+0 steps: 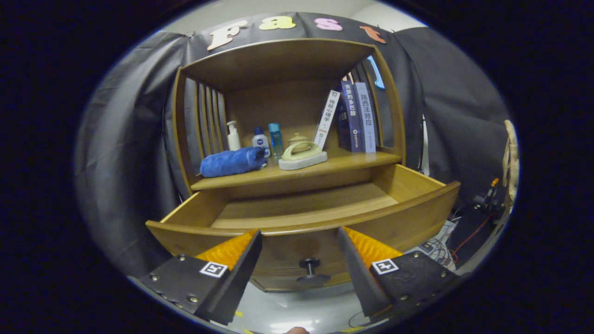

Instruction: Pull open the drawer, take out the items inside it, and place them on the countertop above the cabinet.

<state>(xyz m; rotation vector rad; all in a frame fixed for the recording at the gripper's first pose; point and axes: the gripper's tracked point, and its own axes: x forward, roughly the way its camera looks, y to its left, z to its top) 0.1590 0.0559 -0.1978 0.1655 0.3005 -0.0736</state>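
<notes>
The hand-held gripper (299, 260) is spread wide with nothing between its fingers, and the knob (310, 268) sits in the gap, touching neither. The drawer (301, 220) is pulled out at 12 o'clock from the fingers, its visible floor bare wood. On the countertop (343, 162) above it lie a rolled blue towel (230, 161) at 11 o'clock, three bottles (260, 138) behind it, a pale ceramic piece on a tray (302, 157) at 12, and books (355, 116) leaning at 1 o'clock.
</notes>
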